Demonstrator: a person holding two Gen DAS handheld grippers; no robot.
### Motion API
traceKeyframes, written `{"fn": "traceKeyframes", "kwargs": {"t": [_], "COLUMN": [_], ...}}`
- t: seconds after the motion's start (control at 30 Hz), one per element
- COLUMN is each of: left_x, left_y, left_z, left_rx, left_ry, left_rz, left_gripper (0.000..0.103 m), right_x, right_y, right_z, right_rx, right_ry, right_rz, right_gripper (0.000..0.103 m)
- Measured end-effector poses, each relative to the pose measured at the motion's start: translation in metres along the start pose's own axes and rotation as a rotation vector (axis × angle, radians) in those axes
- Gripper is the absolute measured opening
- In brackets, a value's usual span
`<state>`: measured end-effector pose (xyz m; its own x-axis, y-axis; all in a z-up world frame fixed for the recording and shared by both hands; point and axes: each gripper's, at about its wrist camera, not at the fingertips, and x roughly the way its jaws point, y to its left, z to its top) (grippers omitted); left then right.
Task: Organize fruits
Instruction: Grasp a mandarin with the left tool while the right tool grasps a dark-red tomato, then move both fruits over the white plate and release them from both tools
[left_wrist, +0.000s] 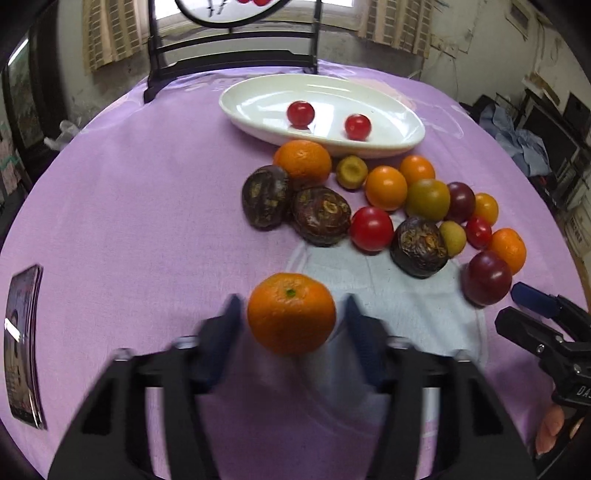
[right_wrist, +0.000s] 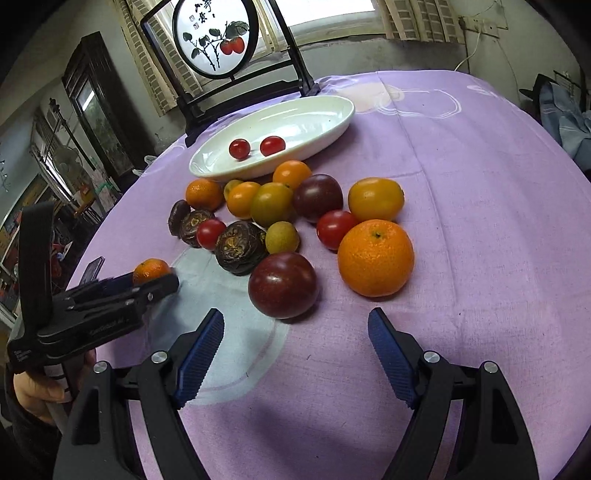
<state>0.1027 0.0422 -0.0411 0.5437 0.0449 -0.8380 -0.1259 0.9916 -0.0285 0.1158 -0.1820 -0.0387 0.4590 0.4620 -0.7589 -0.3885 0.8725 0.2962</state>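
Note:
An orange mandarin (left_wrist: 291, 314) sits between the fingers of my left gripper (left_wrist: 291, 312), with small gaps on both sides; the jaws stand open around it. It also shows in the right wrist view (right_wrist: 150, 270). A white oval dish (left_wrist: 391, 140) at the back holds two red cherry tomatoes (left_wrist: 300, 113). A pile of mixed fruits (left_wrist: 384, 206) lies in front of the dish. My right gripper (right_wrist: 295, 332) is open and empty, just short of a dark red plum (right_wrist: 282, 285) and a large mandarin (right_wrist: 375, 257).
A purple cloth (right_wrist: 480, 221) covers the round table. A framed round painting on a black stand (right_wrist: 216, 37) stands behind the dish. A stack of cards (left_wrist: 22, 347) lies at the left edge of the table.

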Motion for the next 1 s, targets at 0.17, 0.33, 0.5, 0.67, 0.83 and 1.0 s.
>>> {"fn": "traceKeyframes", "kwargs": {"t": [0.17,0.33,0.5,0.67,0.83,1.0], "left_x": [-0.007,-0.011,-0.012,-0.013,-0.009,-0.006], "left_y": [-0.01,-0.014,-0.014,-0.005,-0.006,-0.004], "left_z": [0.0,-0.001,-0.003,-0.002,-0.004,-0.004], "left_rx": [0.018,0.048,0.06,0.017,0.013,0.005], "left_ry": [-0.034,-0.064,-0.065,-0.049,-0.028,-0.026], "left_rz": [-0.061,-0.094,-0.162,-0.228,-0.239,-0.228], "left_gripper": [0.043,0.043,0.043,0.043,0.043,0.043], "right_x": [0.001,0.01,0.022,0.033,0.036,0.026], "right_y": [0.003,0.016,0.029,0.036,0.035,0.03], "right_z": [-0.001,-0.001,0.005,0.018,0.026,0.018], "right_rx": [-0.016,-0.08,-0.143,-0.148,-0.142,-0.096], "right_ry": [0.006,0.05,0.077,0.092,0.07,0.073], "right_rz": [-0.01,-0.084,-0.177,-0.208,-0.247,-0.203], "right_gripper": [0.082,0.082,0.082,0.075,0.041,0.041]}}
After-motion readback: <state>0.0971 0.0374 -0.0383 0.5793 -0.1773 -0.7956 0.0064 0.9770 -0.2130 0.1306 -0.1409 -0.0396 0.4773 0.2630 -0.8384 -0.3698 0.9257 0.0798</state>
